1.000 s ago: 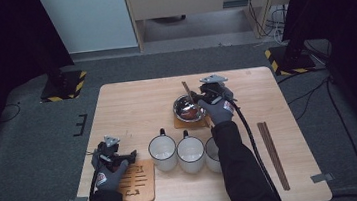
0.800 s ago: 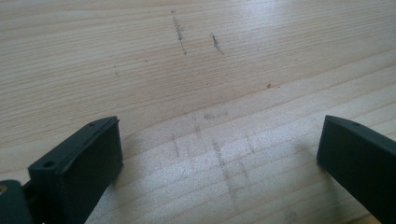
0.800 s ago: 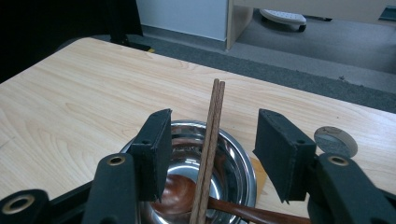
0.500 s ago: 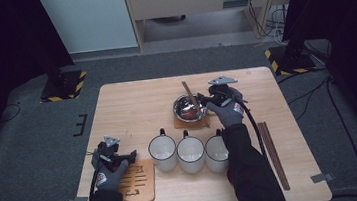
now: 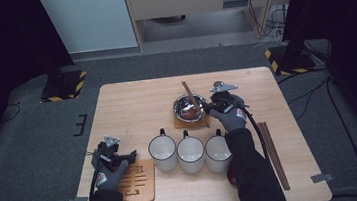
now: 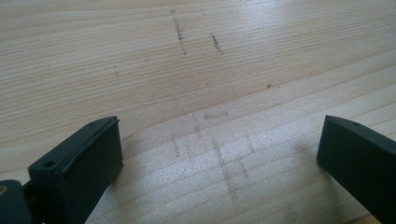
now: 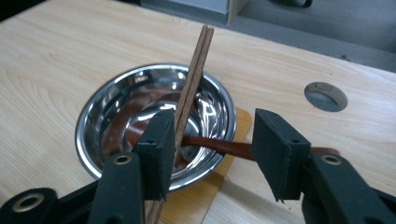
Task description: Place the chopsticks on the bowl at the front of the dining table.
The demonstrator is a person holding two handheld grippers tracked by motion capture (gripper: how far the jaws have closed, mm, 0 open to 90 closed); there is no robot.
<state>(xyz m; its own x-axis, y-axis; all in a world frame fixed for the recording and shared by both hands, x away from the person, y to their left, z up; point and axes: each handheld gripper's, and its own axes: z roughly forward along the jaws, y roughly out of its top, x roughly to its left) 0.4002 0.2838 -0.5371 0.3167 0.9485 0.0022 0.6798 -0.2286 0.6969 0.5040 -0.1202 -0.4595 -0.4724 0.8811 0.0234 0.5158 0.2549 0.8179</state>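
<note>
Wood, chopsticks (image 7: 194, 70): a slim brown pair lying together across the steel bowl (image 7: 93, 121), far ends poking past the far rim, near ends running down beside the right tool's one pad.
Where: far-right part of the counter (image 5: 132, 110); the bowl sits on a thin wooden mat (image 7: 201, 196).
Also in the bowl: a dark reddish spoon (image 7: 219, 145), its handle sticking out over the near rim.
Right tool (image 7: 217, 135): jaws half apart and just been closing. The spoon handle crosses the gap between them and the chopsticks lie along the inner face of one pad. Nothing pinched yet.
Left tool (image 6: 219, 144): jaws wide, empty, low over bare counter by the slatted trivet (image 5: 137, 182).
Handling, my guess: the sticks are light, stiff and smooth. They would roll apart or skid on the polished rim if nudged sideways.
Where to take hold: across both sticks at once, near the close ends, clear of the rim, pads flat on their sides.
Risk: catching the spoon handle too, or tipping the light bowl.
Nearby: three white mugs (image 5: 191, 152) in a row.
</note>
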